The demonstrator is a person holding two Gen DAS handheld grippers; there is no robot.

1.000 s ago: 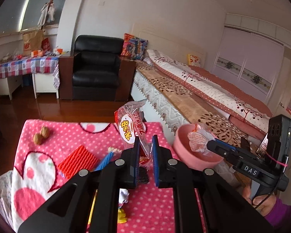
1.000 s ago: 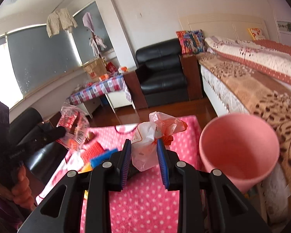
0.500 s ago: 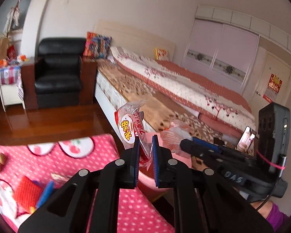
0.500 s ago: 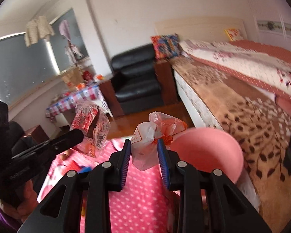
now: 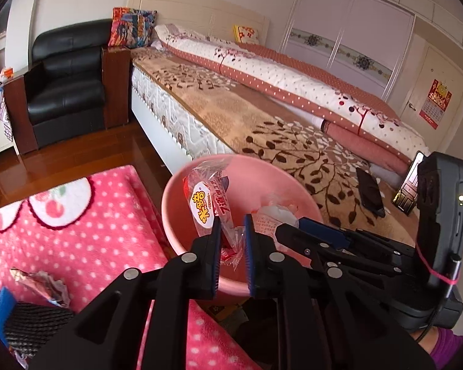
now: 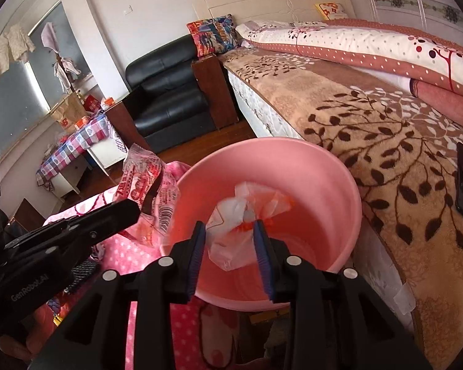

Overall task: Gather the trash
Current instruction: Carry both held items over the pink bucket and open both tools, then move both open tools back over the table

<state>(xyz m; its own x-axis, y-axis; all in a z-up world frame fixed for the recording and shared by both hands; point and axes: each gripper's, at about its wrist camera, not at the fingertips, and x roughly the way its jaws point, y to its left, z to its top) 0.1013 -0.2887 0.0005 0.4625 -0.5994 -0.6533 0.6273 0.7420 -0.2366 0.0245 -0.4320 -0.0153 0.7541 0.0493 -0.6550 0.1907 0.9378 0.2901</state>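
Note:
A pink plastic bin [image 5: 250,172] [image 6: 339,182] stands between the pink dotted table and the bed. My left gripper [image 5: 232,231] is shut on a clear snack wrapper with red and yellow print [image 5: 208,203] and holds it over the bin's near rim; the wrapper also shows in the right wrist view [image 6: 151,191]. My right gripper [image 6: 230,237] has its jaws parted wider around a crumpled white and orange plastic bag [image 6: 247,212], which hangs over the bin's mouth; it is seen in the left wrist view [image 5: 274,212] too.
The pink dotted cloth [image 5: 86,234] carries more trash at its left edge: a crumpled wrapper [image 5: 40,283], a blue strip [image 5: 3,308] and a dark ribbed piece [image 5: 34,320]. The bed [image 5: 262,117] lies right of the bin, with a phone [image 5: 370,194] on it. A black armchair [image 5: 68,83] stands behind.
Both grippers have swung right from over the table to over the pink bin, carrying their trash. The right jaws have opened wider around the bag.

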